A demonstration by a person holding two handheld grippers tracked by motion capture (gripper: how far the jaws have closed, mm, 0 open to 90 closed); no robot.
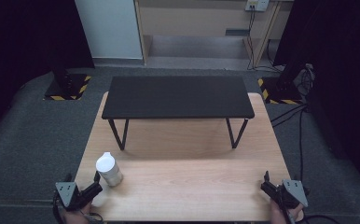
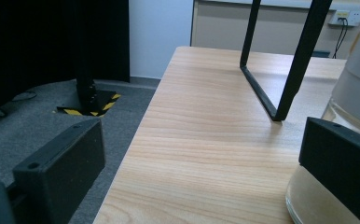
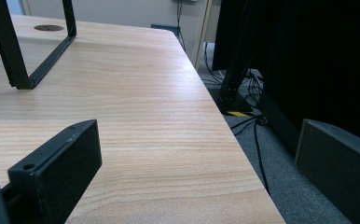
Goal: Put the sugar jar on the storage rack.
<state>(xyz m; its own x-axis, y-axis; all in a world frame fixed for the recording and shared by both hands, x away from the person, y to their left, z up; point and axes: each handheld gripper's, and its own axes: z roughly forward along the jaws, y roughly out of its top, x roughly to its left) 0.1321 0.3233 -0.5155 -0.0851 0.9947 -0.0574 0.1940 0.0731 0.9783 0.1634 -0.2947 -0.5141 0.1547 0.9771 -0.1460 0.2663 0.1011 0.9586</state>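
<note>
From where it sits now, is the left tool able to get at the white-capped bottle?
Probably yes. The left tool is open and right beside the bottle, near the table's front left corner. In the left gripper view the bottle stands just past one jaw, not between them; nothing stands between, so a small sideways shift should do.

1. Tabletop [image 1: 178, 177]: pale wood grain, smooth, satin sheen.
2. Raised shelf [image 1: 178, 95]: matt black top, thin black metal legs.
3. Bottle [image 1: 109, 169]: translucent plastic, white cap.
4. Floor [image 1: 29, 140]: grey carpet, rough.
</note>
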